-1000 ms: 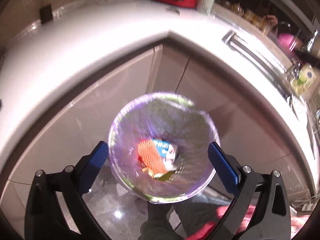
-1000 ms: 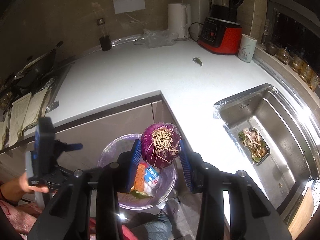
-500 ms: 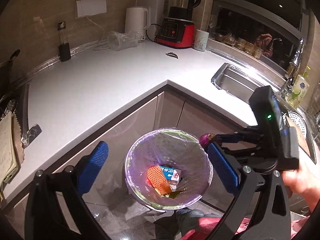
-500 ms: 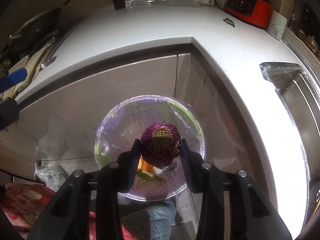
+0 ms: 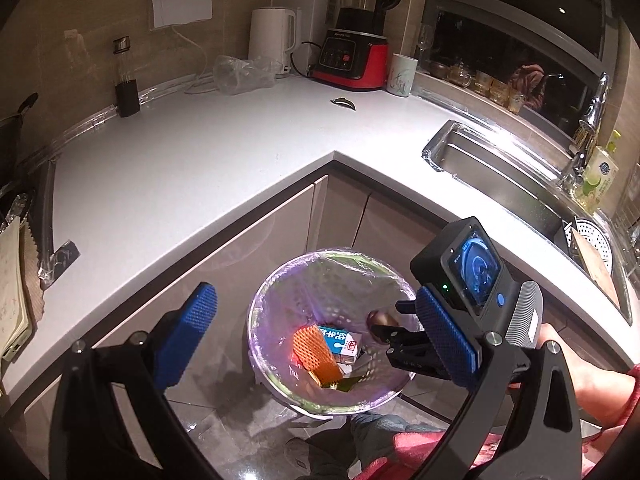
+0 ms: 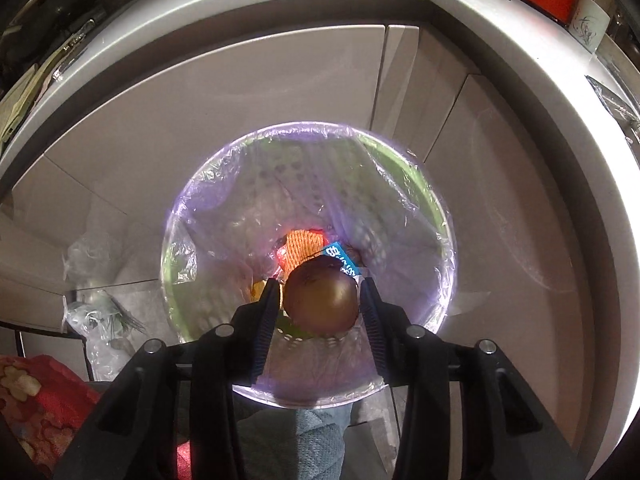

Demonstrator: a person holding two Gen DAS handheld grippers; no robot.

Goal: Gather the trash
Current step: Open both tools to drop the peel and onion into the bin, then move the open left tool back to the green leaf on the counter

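My right gripper (image 6: 320, 300) is shut on a round purple onion (image 6: 322, 300) and holds it over the mouth of a plastic-lined trash bin (image 6: 432, 208). In the left wrist view the right gripper (image 5: 386, 330) reaches over the bin's rim (image 5: 256, 300) from the right, with the onion (image 5: 378, 317) at its tips. An orange foam net (image 5: 316, 350) and a blue and white carton (image 5: 340, 342) lie inside the bin. My left gripper (image 5: 316, 330) is open and empty, above and in front of the bin.
The bin stands on the floor in the corner of an L-shaped white counter (image 5: 180, 168). A small dark scrap (image 5: 343, 103) lies on the counter near a red blender (image 5: 354, 60), kettle (image 5: 272, 40) and mug (image 5: 402, 74). A sink (image 5: 500, 184) is at the right.
My right gripper has moved down and forward with the onion, from above the counter corner to just over the bin. The left gripper has pulled back and up, widening its view.
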